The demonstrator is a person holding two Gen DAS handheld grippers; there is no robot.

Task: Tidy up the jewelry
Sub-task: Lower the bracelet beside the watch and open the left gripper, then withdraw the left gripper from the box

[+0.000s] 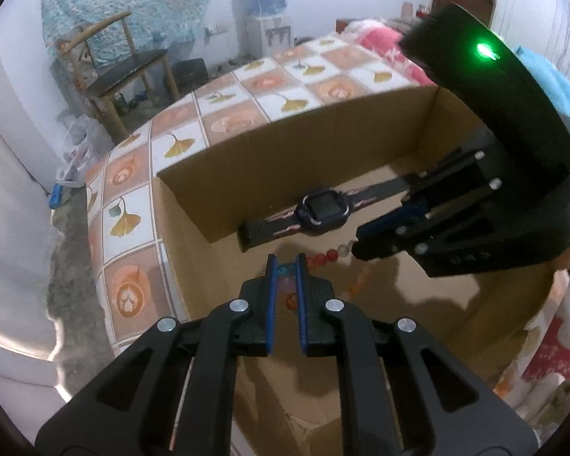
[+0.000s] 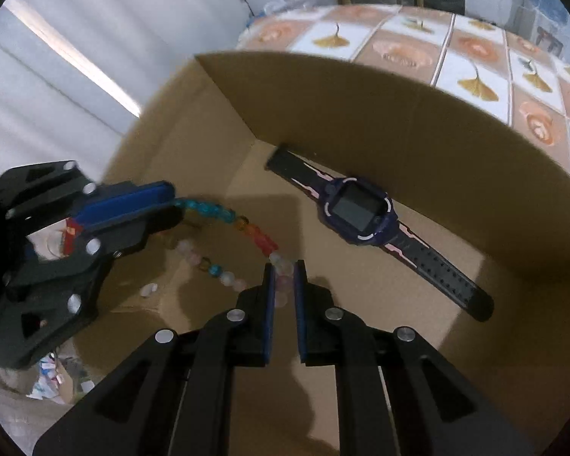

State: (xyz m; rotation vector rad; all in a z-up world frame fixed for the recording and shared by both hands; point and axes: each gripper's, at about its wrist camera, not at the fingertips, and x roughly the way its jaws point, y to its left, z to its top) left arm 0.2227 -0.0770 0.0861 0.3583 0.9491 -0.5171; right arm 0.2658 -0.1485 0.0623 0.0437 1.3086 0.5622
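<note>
Inside the cardboard box [image 2: 380,114], both tongs, the left gripper [image 1: 287,266] and the right gripper [image 2: 284,266], are almost closed, each pinching one end of the bead bracelet [image 2: 224,212], which hangs between them near the watch [image 2: 361,211] lying on the box floor.

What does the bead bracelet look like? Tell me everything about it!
The bead bracelet is a string of round, glassy-looking beads: blue ones, then orange and red, then milky white and pale pink. It hangs in a loop over the floor of the cardboard box, stretched between two grippers. The left gripper pinches its blue end and the right gripper pinches its white beads. The watch lies nearby, not touching it.
</note>
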